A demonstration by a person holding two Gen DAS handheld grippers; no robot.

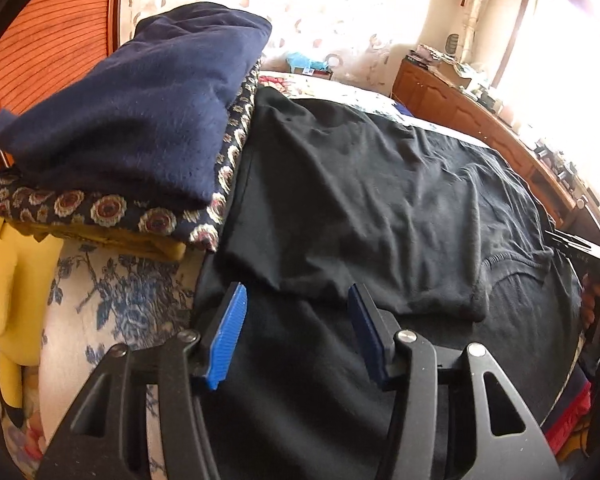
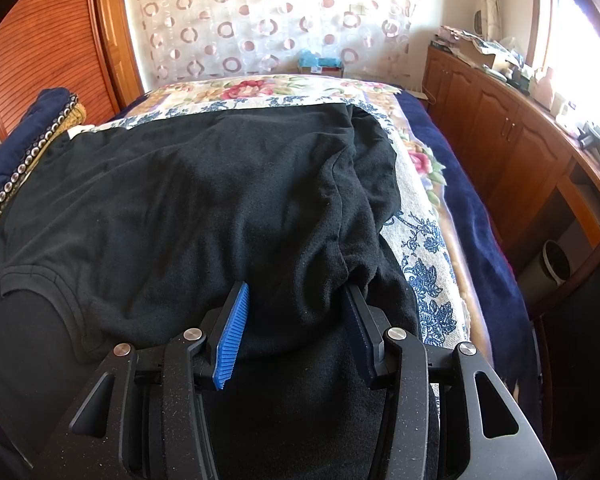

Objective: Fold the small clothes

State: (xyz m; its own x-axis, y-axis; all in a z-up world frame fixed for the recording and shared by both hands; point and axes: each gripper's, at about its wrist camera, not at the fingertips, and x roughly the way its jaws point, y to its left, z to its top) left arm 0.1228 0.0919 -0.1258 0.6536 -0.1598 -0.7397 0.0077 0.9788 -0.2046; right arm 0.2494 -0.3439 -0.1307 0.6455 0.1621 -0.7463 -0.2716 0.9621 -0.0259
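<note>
On the bed (image 2: pixel 420 216), across its floral cover, lies the black T-shirt (image 1: pixel 364 200) I am working on, spread wide with its collar toward the near right in my left camera. One part of it is folded over, with the fold's lower edge running just past my left tongs (image 1: pixel 298 294). Those left tongs stand apart over the dark cloth; their blue pads (image 1: pixel 228 332) press on nothing that I can make out, with fabric lying below and between them.

My right tongs (image 2: pixel 296 292) sit at the near edge of the same shirt, with a rumpled ridge of black cloth bunched up between the two pads. I cannot tell whether the pads actually pinch that ridge or merely flank it.

At the left of the shirt is a stack of folded clothes (image 1: pixel 100 224): a navy garment (image 1: pixel 140 108) on top, a dark patterned piece with round flowers under it, and something mustard yellow at the bottom. The stack's edge touches the shirt's left side. Along the right wall runs a wooden cabinet (image 2: pixel 500 140), cluttered on top.
</note>
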